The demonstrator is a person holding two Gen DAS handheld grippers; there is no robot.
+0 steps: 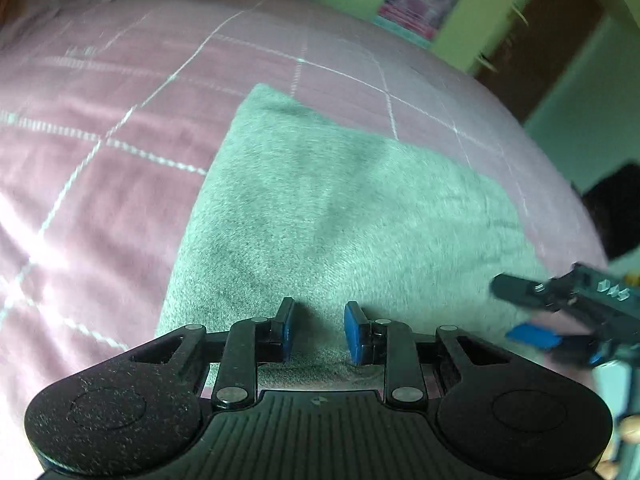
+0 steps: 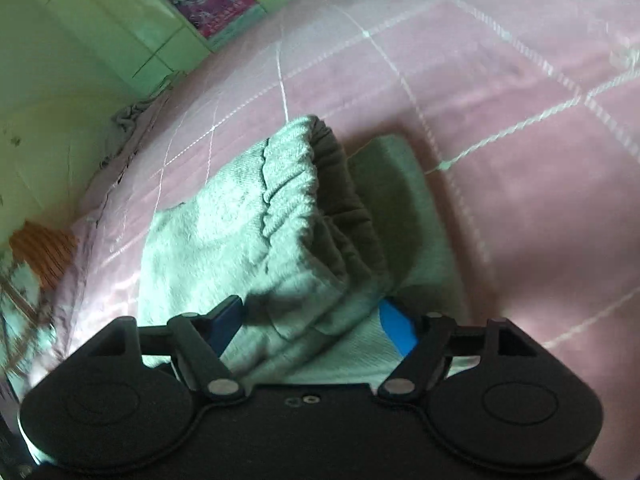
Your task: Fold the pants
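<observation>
The pale green fleece pants (image 1: 340,216) lie folded into a thick rectangle on the pink bedspread (image 1: 100,128). My left gripper (image 1: 319,330) is open just above the near edge of the pants, with nothing between its blue pads. In the right wrist view the elastic waistband (image 2: 296,184) of the pants (image 2: 224,248) lies folded over on top. My right gripper (image 2: 316,322) straddles that bunched top layer with its jaws wide apart. The right gripper also shows in the left wrist view (image 1: 532,308), low at the right edge of the pants.
The bed edge curves away at the right (image 1: 560,184), with a dark object (image 1: 612,208) beyond it. A green wall with pink pictures (image 1: 420,0) stands behind the bed. An orange object (image 2: 44,256) sits past the bed's left edge.
</observation>
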